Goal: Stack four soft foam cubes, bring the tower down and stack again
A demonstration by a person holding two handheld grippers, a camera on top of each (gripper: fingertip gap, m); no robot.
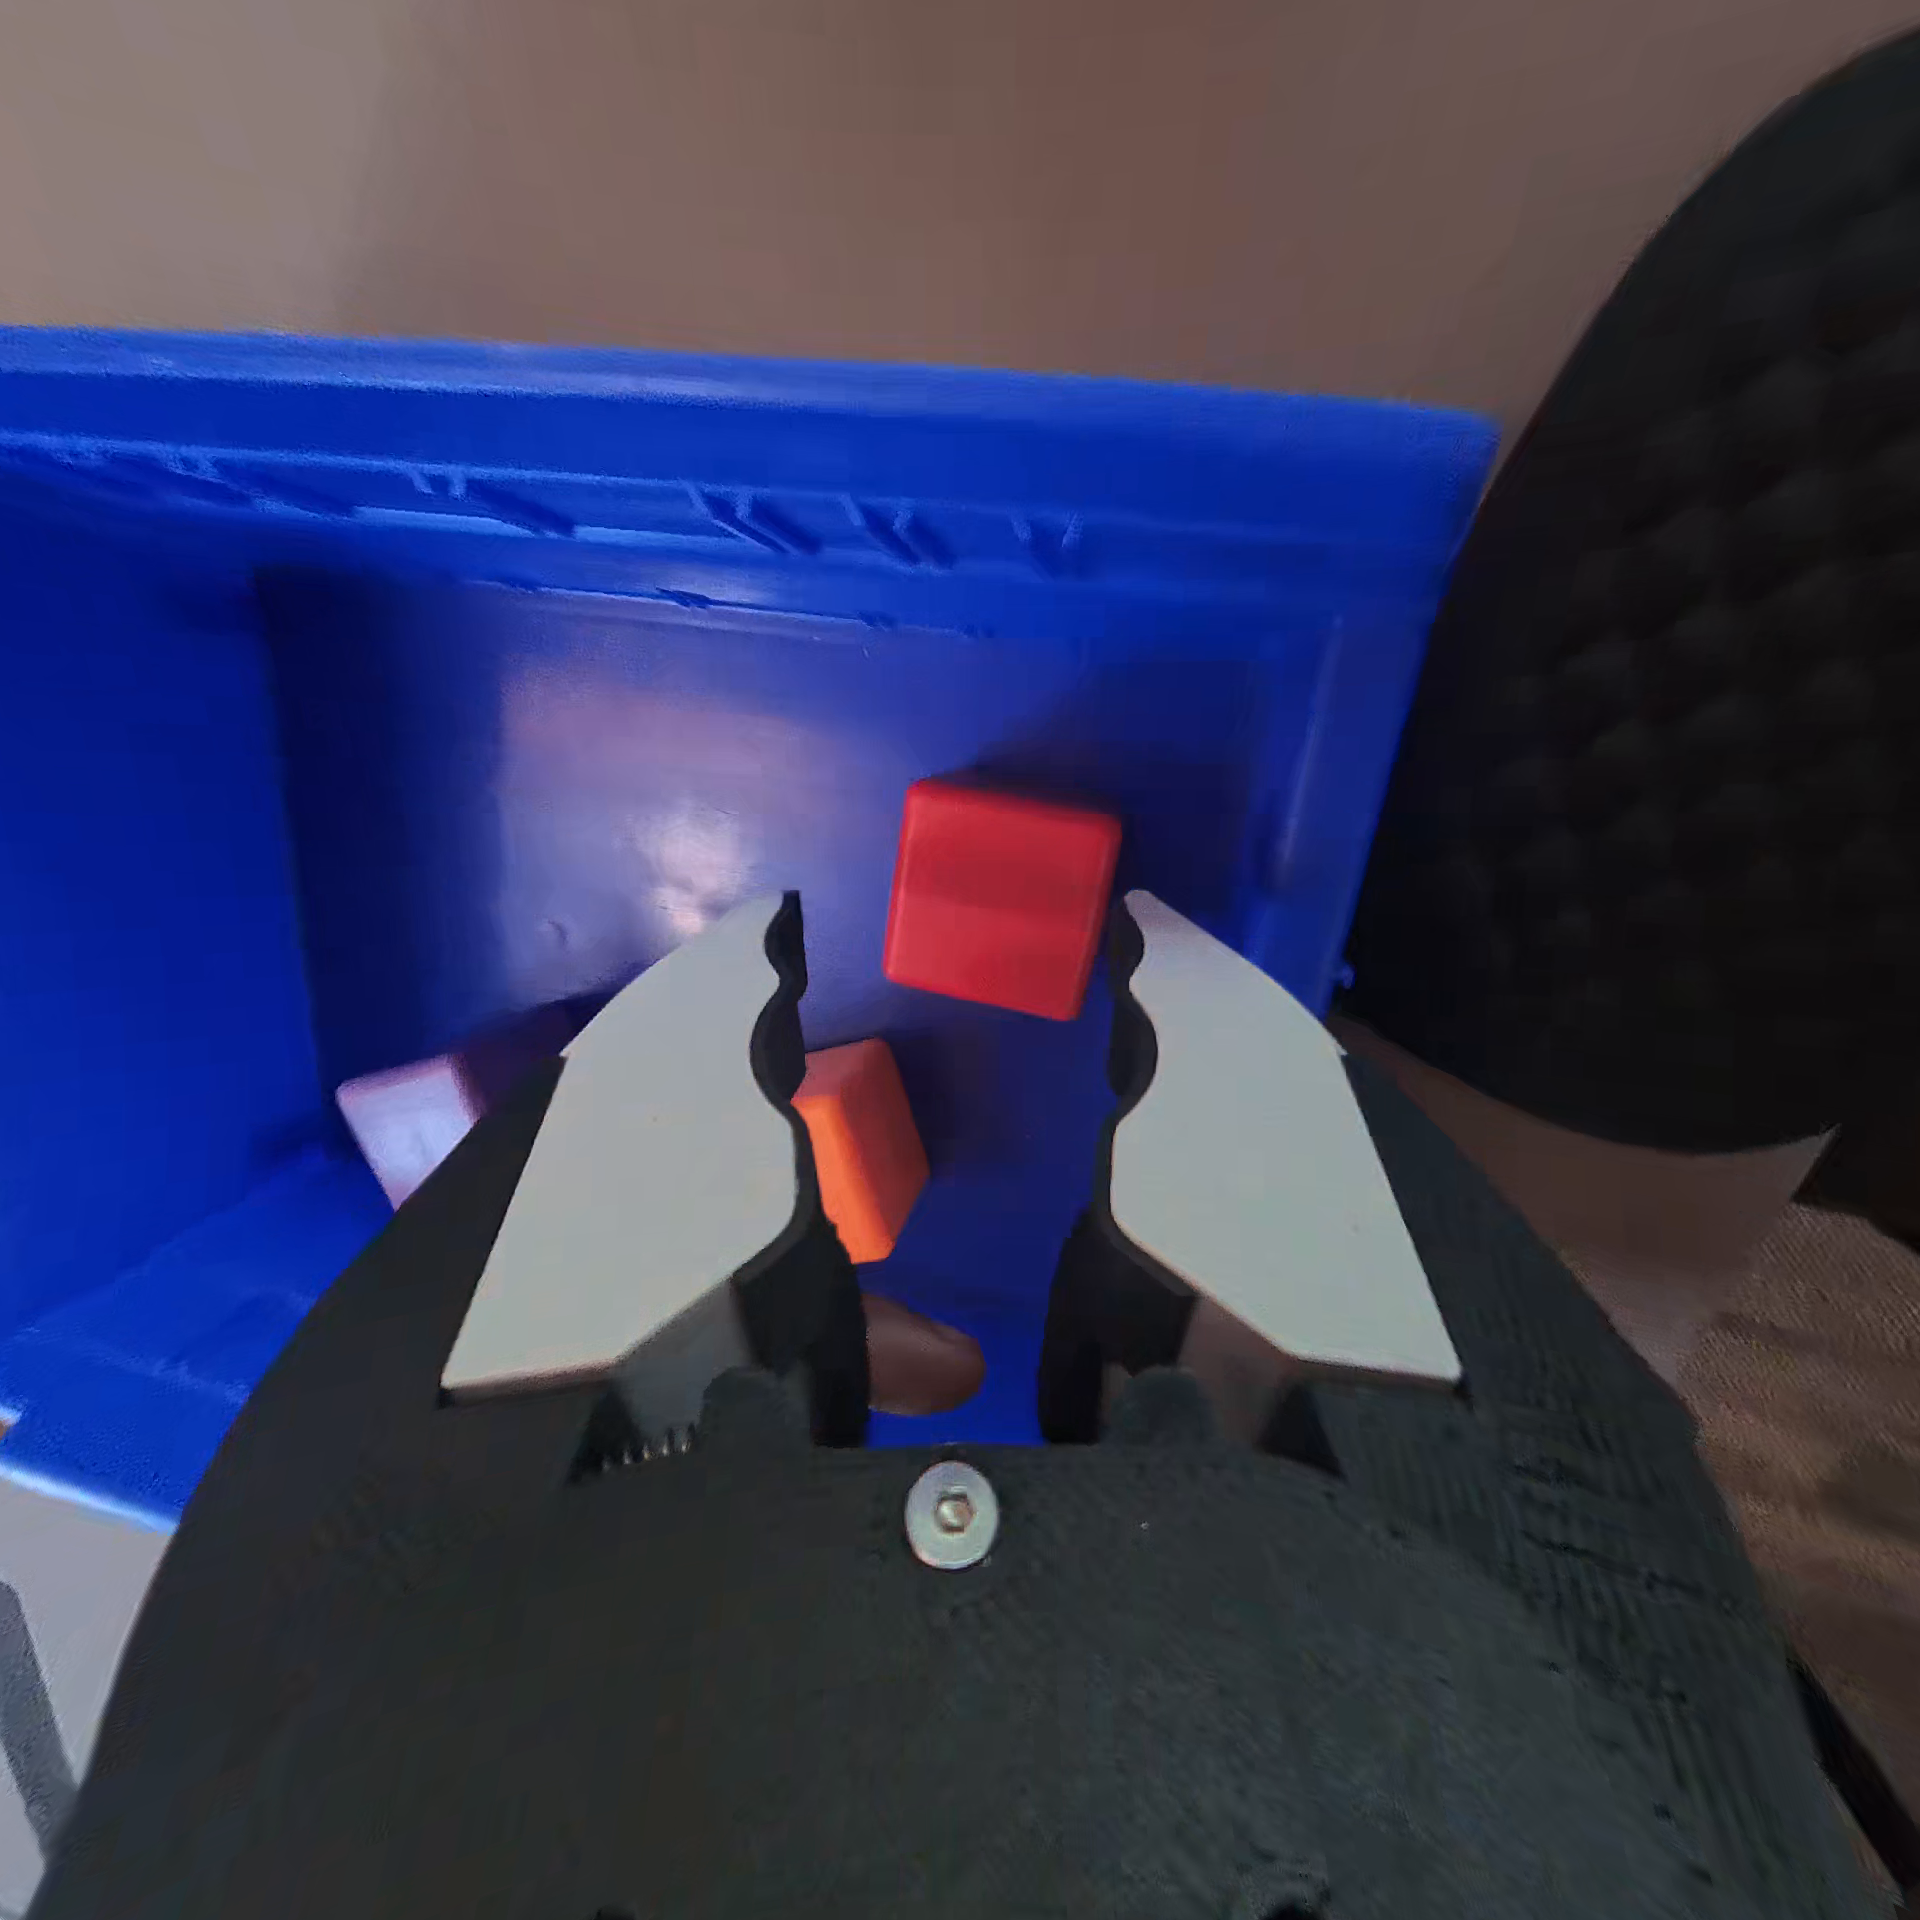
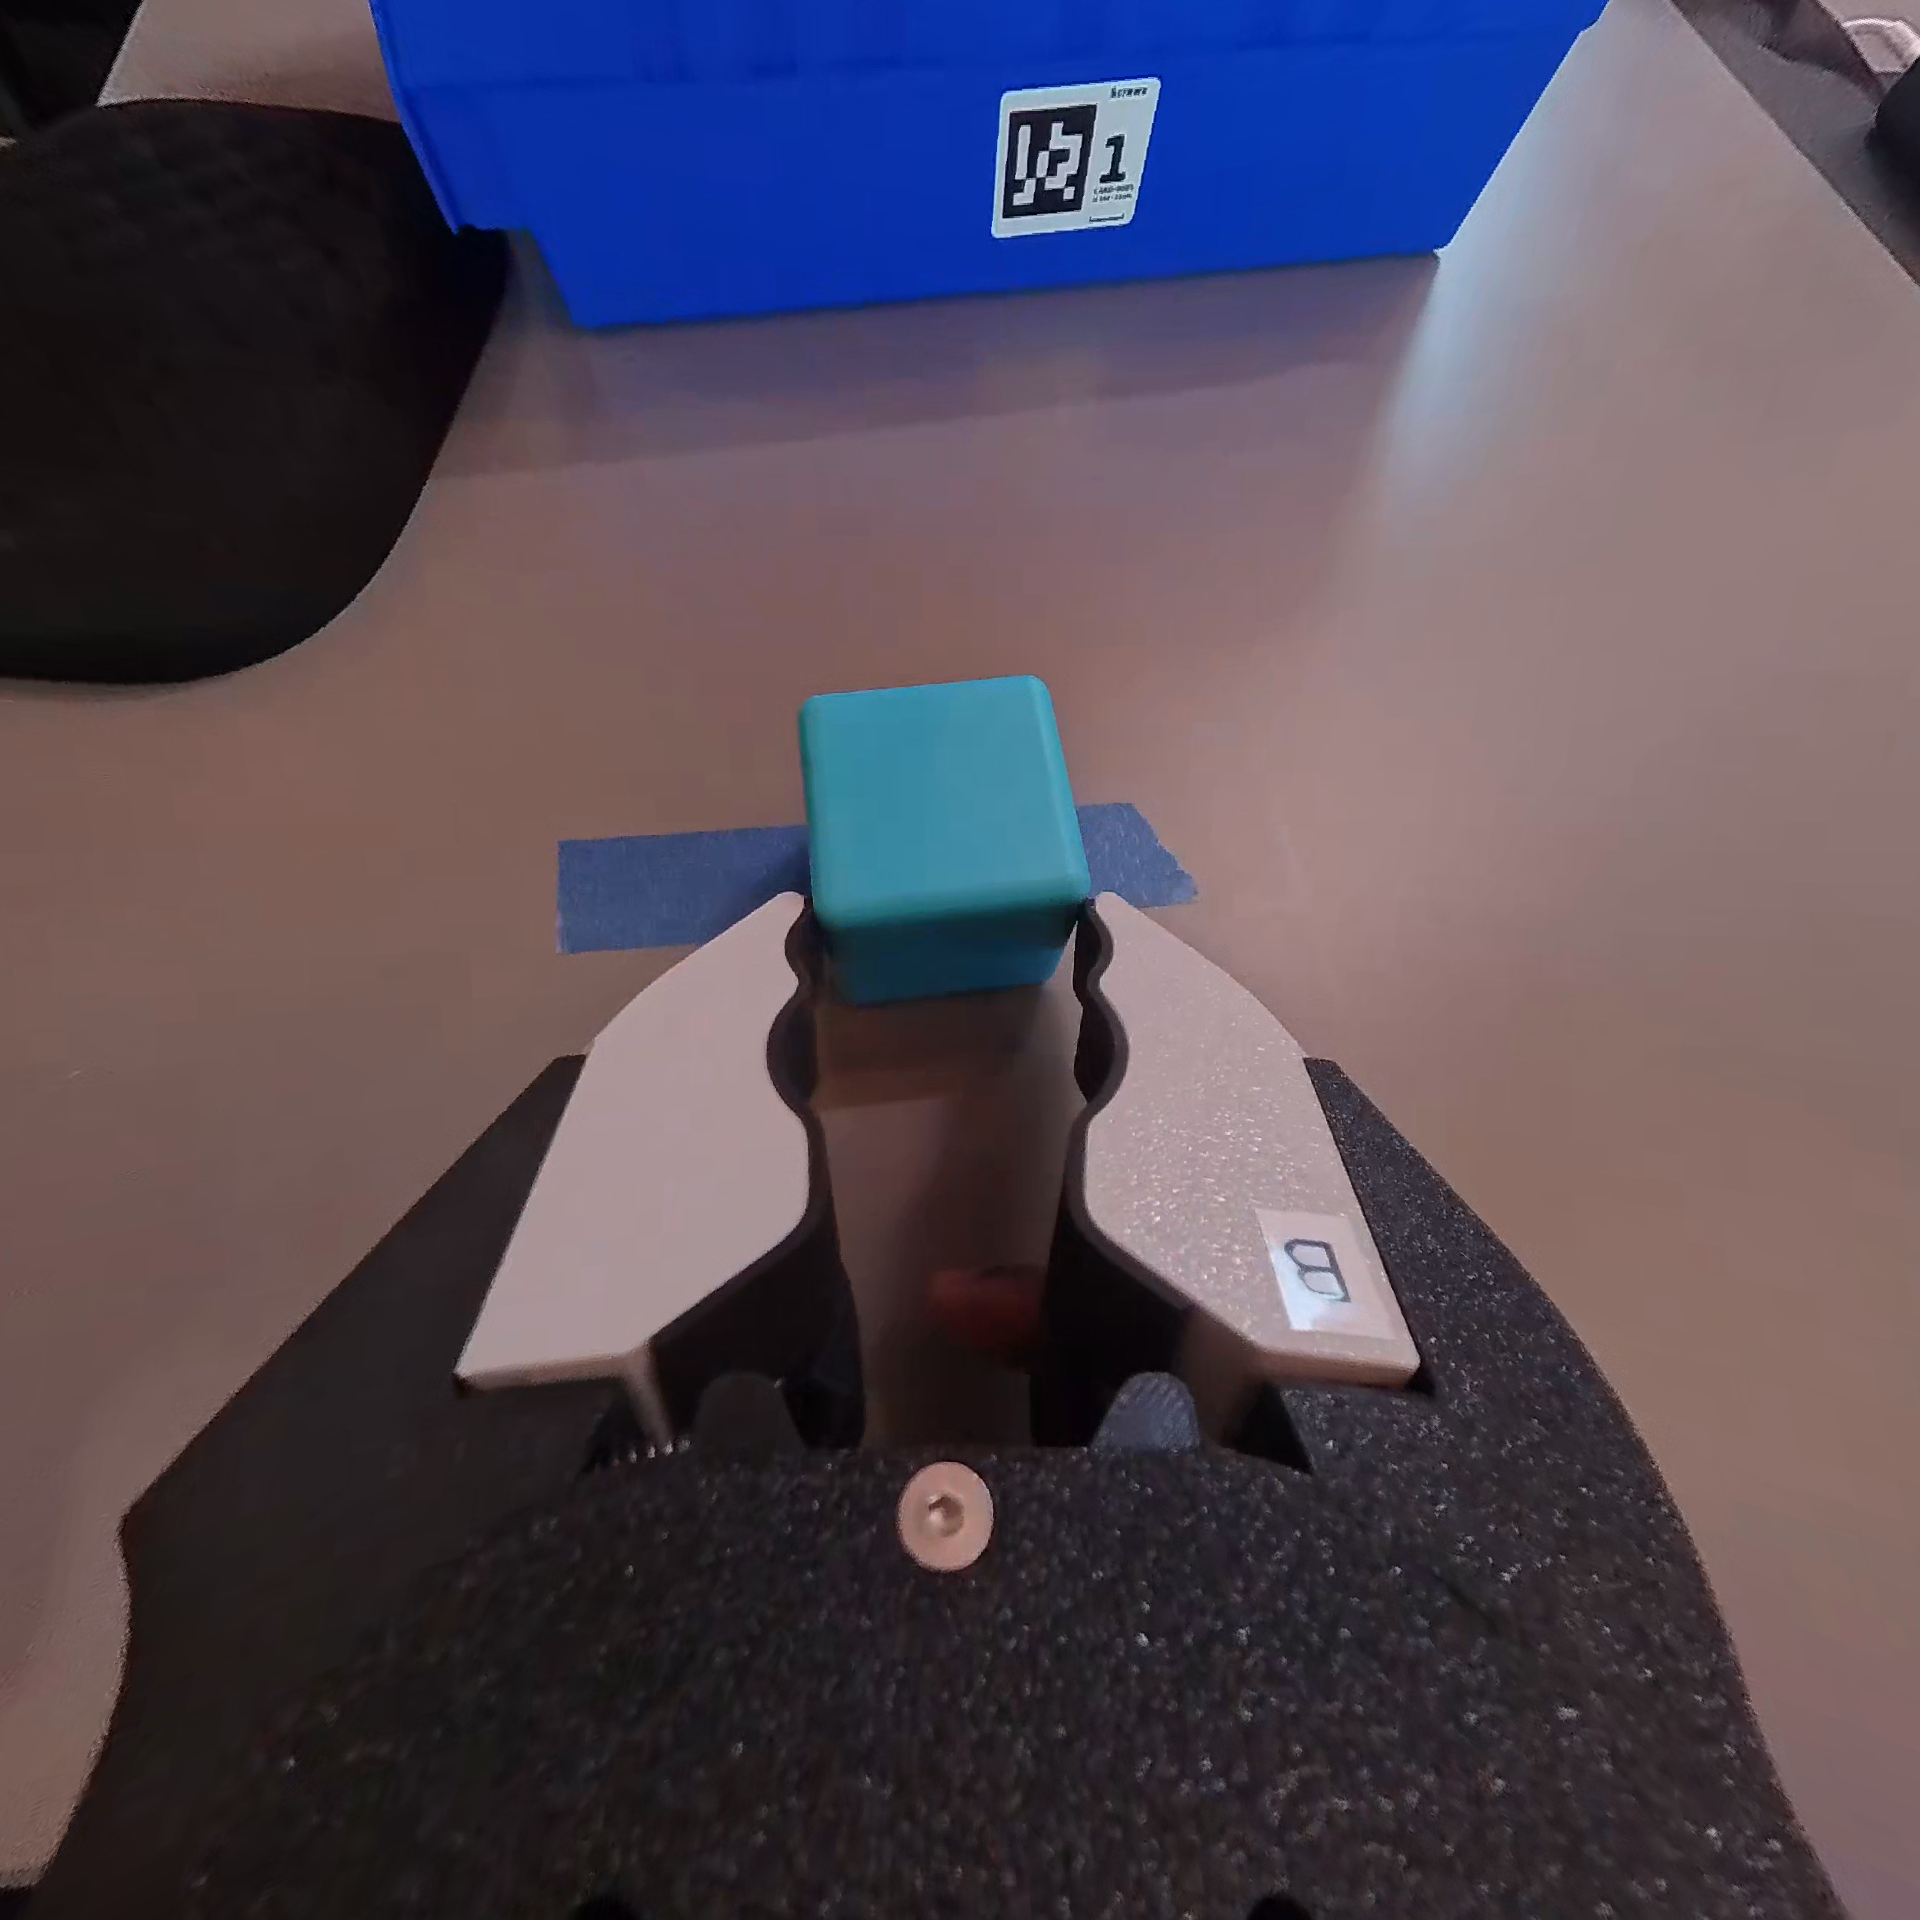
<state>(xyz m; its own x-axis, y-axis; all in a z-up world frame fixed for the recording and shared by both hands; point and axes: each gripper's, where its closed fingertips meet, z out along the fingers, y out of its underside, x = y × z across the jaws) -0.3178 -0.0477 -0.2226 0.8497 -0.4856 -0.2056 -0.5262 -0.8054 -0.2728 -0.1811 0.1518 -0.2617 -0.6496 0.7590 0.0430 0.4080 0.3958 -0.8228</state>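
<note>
My right claw (image 2: 945, 904) clamps the soft teal foam cube (image 2: 940, 831) at frame centre (light, squashy: grip opposite flat faces gently); left claw (image 1: 956, 914) spread apart.

Lay three cubes in the bin (image 1: 727, 499): one (image 1: 992, 899) at centre, another (image 1: 857, 1138) at seven o'clock of it, a third (image 1: 400, 1127) farther toward eight. Sat a fourth cube (image 2: 940, 831) on a tape strip (image 2: 665, 888) on the table (image 2: 1455, 727), bin at twelve o'clock, well apart.
</note>
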